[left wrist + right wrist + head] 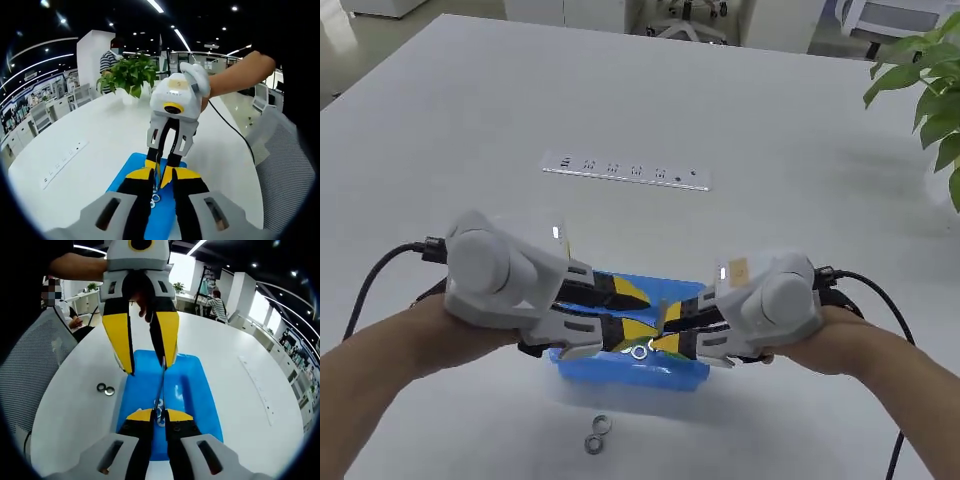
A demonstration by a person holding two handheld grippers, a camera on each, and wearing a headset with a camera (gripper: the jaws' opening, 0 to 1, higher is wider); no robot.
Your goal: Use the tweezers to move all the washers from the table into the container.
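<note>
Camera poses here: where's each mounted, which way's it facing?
Head view: headset, looking down at the blue rectangular plastic container; both forearms show.
Left gripper view: rides the left gripper, faces the right gripper; own fingers, an arm show.
Right gripper view: rides the right, faces the left; own fingers show.
Shared: container, thin metal tweezers in both gripper views.

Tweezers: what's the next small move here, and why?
Probably loosen the right gripper on the tweezers to drop the washer: it shows at their tip over the blue container. Two more washers lie on the table.
</note>
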